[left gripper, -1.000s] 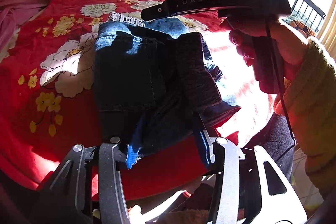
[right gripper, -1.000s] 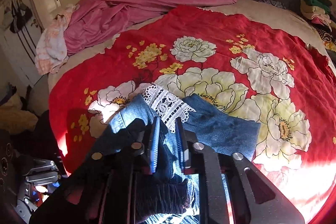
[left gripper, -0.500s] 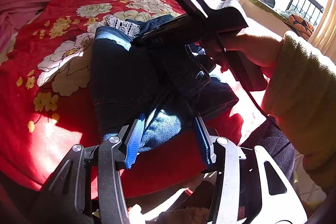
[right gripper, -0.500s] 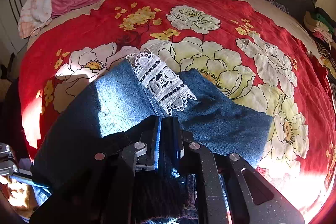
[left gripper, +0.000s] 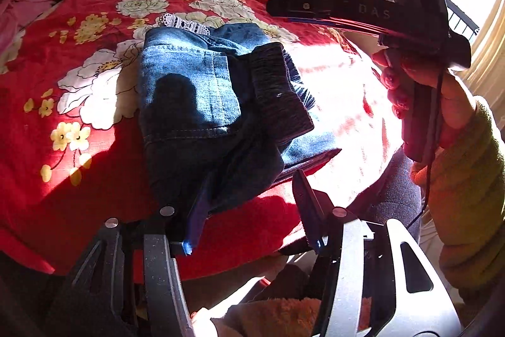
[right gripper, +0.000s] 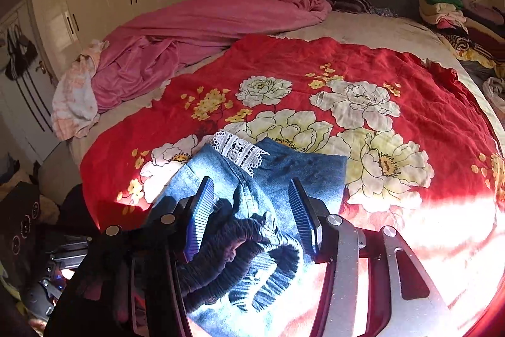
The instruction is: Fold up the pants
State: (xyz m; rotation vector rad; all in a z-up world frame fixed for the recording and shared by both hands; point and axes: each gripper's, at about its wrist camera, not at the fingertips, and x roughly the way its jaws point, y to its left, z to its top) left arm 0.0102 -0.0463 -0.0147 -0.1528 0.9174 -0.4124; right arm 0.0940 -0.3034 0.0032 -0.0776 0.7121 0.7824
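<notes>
Denim pants, already doubled into a thick bundle, lie at the centre of the left wrist view on a red floral bedspread, a strip of white lace trim peeking out at the bundle's far edge. The left gripper, at the bottom of that frame, has its jaws easing apart; dark cloth at the bundle's near edge sits between them, and whether the pads grip it cannot be told. The right gripper is opening above the ribbed, dark waistband, nothing pinched, fabric merely lying below the gap. A hand in a mustard sleeve holds that tool at the right of the left view. The stiff, heavy denim looks lumpy; the sensible next move is probably to square the edges and press the elastic band flat before another fold.
</notes>
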